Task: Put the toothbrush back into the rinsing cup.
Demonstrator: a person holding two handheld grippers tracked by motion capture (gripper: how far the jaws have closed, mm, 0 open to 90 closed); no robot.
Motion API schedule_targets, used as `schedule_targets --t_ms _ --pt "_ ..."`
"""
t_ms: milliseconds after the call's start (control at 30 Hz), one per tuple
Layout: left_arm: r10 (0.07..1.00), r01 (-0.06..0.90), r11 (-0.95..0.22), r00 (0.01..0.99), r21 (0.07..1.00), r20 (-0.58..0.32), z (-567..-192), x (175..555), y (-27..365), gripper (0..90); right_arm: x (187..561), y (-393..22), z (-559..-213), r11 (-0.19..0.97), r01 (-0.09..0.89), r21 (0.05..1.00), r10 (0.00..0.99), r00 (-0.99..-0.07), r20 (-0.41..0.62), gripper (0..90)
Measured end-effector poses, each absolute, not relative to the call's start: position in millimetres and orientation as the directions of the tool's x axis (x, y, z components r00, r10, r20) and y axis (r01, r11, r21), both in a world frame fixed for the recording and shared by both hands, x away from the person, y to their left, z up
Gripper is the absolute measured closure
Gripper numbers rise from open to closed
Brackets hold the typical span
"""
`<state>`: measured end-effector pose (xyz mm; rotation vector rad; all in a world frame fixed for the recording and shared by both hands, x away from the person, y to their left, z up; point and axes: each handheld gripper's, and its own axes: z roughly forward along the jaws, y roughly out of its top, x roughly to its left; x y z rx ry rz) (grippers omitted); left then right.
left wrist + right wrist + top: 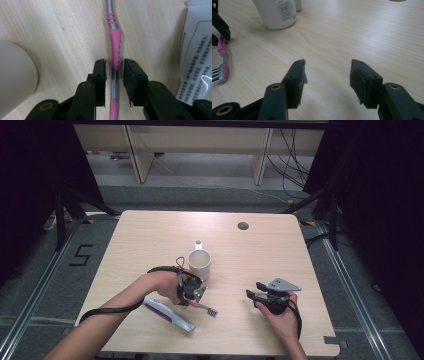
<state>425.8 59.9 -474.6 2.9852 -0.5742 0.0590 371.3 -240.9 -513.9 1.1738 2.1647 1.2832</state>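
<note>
High view: the left gripper (196,296) is low over the wooden surface (150,235), its tips at the handle of a pink-and-grey toothbrush (202,307) that lies flat just in front of a white mug (199,263); a toothpaste tube (169,314) lies close beside it, nearer the person; the right gripper (257,296) rests well apart to the right, with nothing in front of it.

Left gripper view: the toothbrush handle (115,50) runs straight up between the two jaws; they stand narrow, with a thin gap visible on each side of the handle, so the pads flank it without yet pressing; the mug (15,77) bulges at the left edge and the tube (195,50) at the right. The toothbrush looks light, thin and stiff, hard plastic with ribbed rubber at the waist; that rubber part should give the best hold, since the smooth grey stretch may slip or roll; lying flat on the surface, it leaves little room under it, so the pads need to close low and square.

Right gripper view: the right gripper (327,75) stands wide open and empty above bare wood; the brush head (222,68) lies at the far left, the mug (279,12) beyond it.
</note>
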Motion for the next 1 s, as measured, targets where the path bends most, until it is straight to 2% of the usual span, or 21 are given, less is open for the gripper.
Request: schedule_targets --t_ms 133,200,267,467,500,800,1000 --pt "-0.362 -0.365 -0.927 0.931 0.091 0.047 -475.9 426.6 58.3 73.8 372.4 -241.8 -514.2 0.248 0.464 0.85 0.801 -0.592 0.09 46.8" --pt "-0.364 -0.367 -0.926 0.93 0.089 0.041 -476.5 427.1 57.6 74.4 369.6 -239.9 -513.4 0.225 0.498 0.837 0.809 -0.574 0.124 46.8" --pt "-0.361 -0.363 -0.927 0.932 0.089 0.036 -476.8 428.1 56.8 74.9 372.5 -242.0 -514.2 0.249 0.463 0.85 0.799 -0.594 0.09 46.8" --pt "-0.351 -0.351 -0.932 0.936 0.092 0.02 -477.1 429.5 56.1 75.9 372.4 -242.1 -513.9 0.25 0.467 0.848 0.798 -0.596 0.093 46.7" --pt "-0.351 -0.351 -0.932 0.936 0.091 0.018 -477.1 430.1 56.0 75.9 369.6 -240.2 -513.2 0.226 0.5 0.836 0.807 -0.577 0.127 46.8" --pt "-0.349 -0.347 -0.934 0.937 0.087 -0.011 -477.0 432.6 54.0 83.2 371.1 -240.9 -513.7 0.241 0.478 0.845 0.802 -0.588 0.105 46.7" --pt "-0.35 -0.349 -0.931 0.937 0.104 0.01 -476.7 431.6 55.7 83.6 369.9 -240.4 -513.3 0.233 0.494 0.838 0.804 -0.583 0.12 46.7"
